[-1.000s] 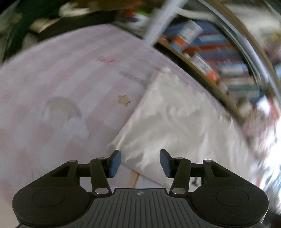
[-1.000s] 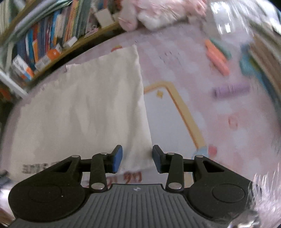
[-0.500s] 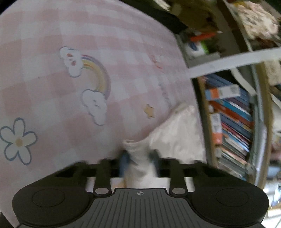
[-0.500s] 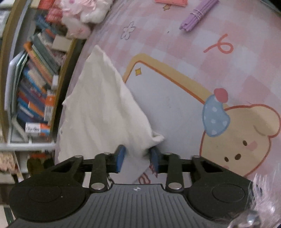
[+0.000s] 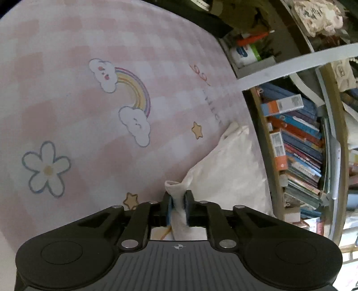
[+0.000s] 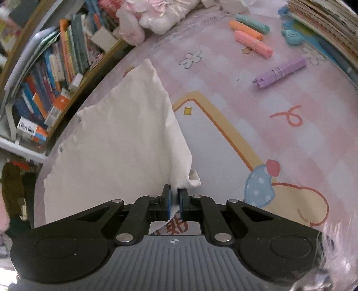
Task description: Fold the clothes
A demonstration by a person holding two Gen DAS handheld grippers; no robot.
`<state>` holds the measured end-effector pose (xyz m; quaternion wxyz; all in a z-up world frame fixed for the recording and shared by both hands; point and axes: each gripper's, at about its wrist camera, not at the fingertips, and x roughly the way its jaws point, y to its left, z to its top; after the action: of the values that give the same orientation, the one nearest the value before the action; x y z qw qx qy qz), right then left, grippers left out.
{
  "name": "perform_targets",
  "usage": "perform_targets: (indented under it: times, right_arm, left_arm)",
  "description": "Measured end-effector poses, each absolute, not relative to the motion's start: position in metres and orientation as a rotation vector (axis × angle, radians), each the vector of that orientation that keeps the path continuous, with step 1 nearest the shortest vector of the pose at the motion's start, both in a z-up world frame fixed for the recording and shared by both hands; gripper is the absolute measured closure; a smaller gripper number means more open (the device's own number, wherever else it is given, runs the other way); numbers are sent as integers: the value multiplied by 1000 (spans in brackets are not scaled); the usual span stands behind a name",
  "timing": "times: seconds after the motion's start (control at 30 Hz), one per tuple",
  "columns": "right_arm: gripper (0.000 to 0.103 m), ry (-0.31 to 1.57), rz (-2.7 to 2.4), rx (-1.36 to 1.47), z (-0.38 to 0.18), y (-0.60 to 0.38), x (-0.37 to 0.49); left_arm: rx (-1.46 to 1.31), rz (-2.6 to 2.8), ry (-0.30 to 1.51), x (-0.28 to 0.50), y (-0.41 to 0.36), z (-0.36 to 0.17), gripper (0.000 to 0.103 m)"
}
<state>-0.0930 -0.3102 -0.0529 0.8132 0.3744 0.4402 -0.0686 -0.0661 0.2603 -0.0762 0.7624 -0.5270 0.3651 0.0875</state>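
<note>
A white cloth (image 6: 116, 138) lies on a pink checked mat (image 6: 268, 134) with cartoon prints. In the right wrist view my right gripper (image 6: 175, 197) is shut on the cloth's near right corner, which bunches up beside the fingertips. The left wrist view has the same white cloth (image 5: 228, 170) running off to the right, and my left gripper (image 5: 178, 200) is shut on its near left corner, a small fold poking above the pads. The cloth's near edge is lifted off the mat between the two corners.
A low bookshelf (image 6: 51, 73) packed with books runs along the cloth's far edge, with the same bookshelf (image 5: 297, 152) at the right of the left wrist view. Orange, pink and green markers (image 6: 252, 33) and a purple bundle (image 6: 279, 72) lie far right. A plush toy (image 6: 154, 15) sits at the back.
Both grippers went from open above the cloth's near corners to shut on them. The corners now stand lifted and bunched, and both views have tilted.
</note>
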Motion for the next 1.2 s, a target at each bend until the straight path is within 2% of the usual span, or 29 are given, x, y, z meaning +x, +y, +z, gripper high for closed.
perform_targets:
  times: [0.07,0.13,0.23,0.33,0.4,0.43,0.87,1.2]
  right_arm:
    - [88,944,-152,727,-48,-306,-93]
    - [73,937,-159,637,-40,-301,-95]
    - [60,893,-157,473,-26,-287,-101]
    - [48,847,-107,319,-14,-270,-105]
    - [40,817,-62,226,-8,-257,-105]
    - [37,805,-39,184,-6,-251,-106]
    - [29,768,197,-69,-8,-186,-111]
    - [28,735,273,-167,0,-97,-96]
  left_arm:
    - [-1146,182,799,-64,261,-76,86]
    - [-1145,181,802,-64,261,-75,84]
    - [-1144,186,787,-70,260,-70,73]
    - [-1120,199,770,-74,253,-64,57]
    - [-1087,215,765,-76,247,-58,39]
    - [-1068,225,765,-78,243,-54,36]
    - [-933,188,832,-96,210,-28,23]
    - [-860,86,895,-78,248,-30,22]
